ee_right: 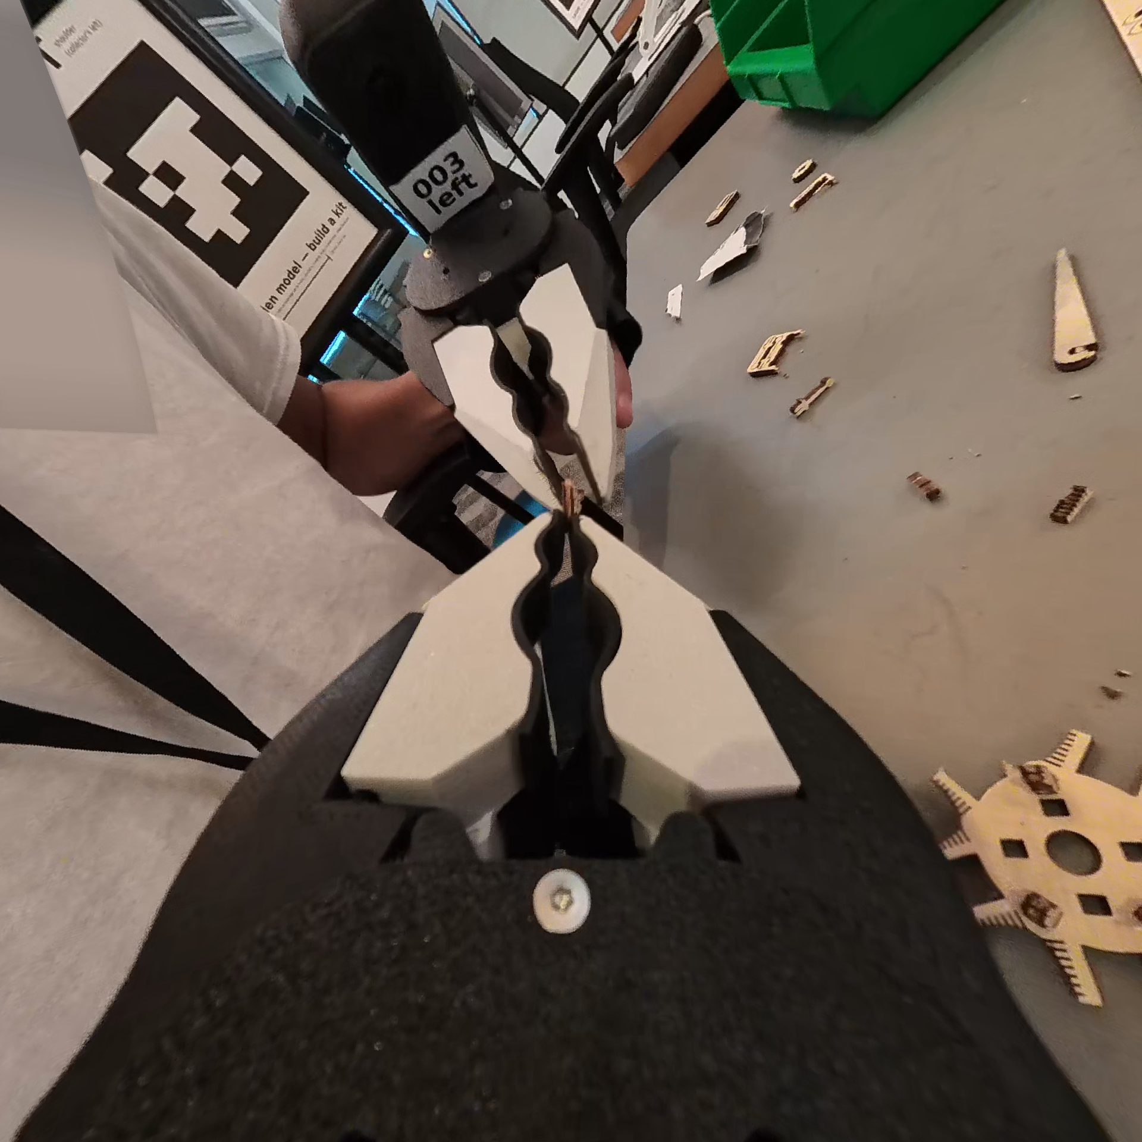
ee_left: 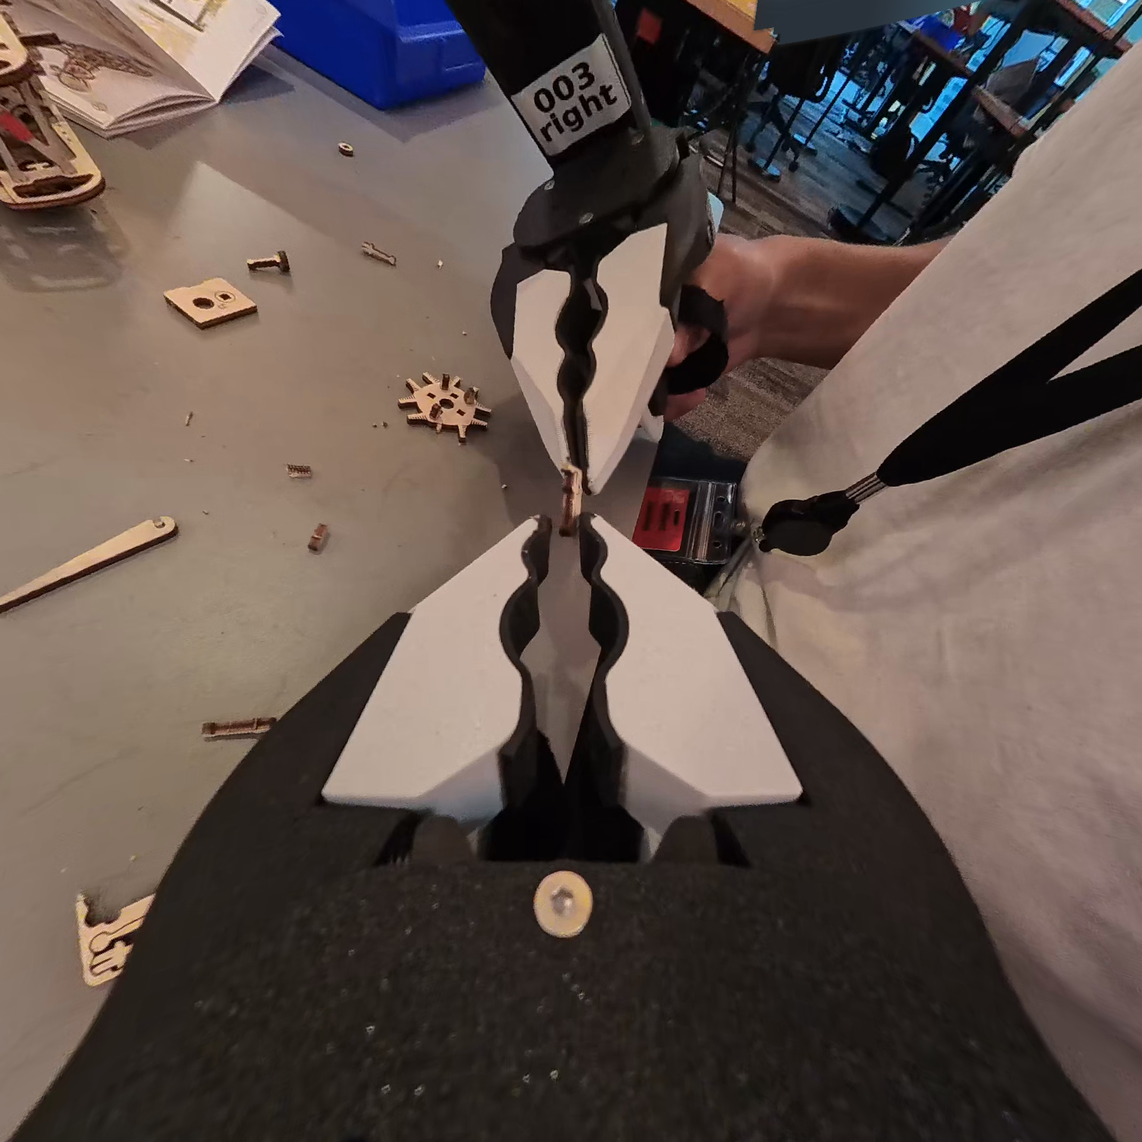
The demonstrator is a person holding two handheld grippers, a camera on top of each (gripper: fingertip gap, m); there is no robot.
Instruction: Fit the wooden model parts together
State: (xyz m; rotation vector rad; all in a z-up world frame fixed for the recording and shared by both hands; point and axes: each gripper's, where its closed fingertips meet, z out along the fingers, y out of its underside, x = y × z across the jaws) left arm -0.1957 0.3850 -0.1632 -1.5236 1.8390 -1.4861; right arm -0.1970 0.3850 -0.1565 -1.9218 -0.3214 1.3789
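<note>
A small wooden part (ee_left: 569, 502) hangs in the air between my two grippers, which meet tip to tip over the grey table's (ee_left: 259, 556) near edge. My left gripper (ee_left: 565, 530) is shut on its lower end. My right gripper (ee_left: 579, 481) comes in from above and is shut on its upper end. In the right wrist view my right gripper (ee_right: 565, 520) pinches the part (ee_right: 572, 498) and the left gripper (ee_right: 582, 489) grips it from the far side. I cannot tell whether it is one piece or two joined. A toothed wooden wheel (ee_left: 445, 405) lies on the table and also shows in the right wrist view (ee_right: 1050, 865).
Loose wooden bits lie about: a tapered stick (ee_left: 93, 565), a square plate (ee_left: 210, 303), small pegs (ee_right: 809, 395). A partly built model (ee_left: 37, 142), an open booklet (ee_left: 154, 55) and a blue bin (ee_left: 383, 43) stand at the back. A green bin (ee_right: 853, 49) stands far right. A person's white shirt (ee_left: 927, 587) is close. My left and right fingertips are right by each other. Both grippers' tips are roughly 12 cm from the toothed wooden wheel (ee_left: 445, 405). The right camera catches it too, in the right wrist view (ee_right: 1072, 853).
</note>
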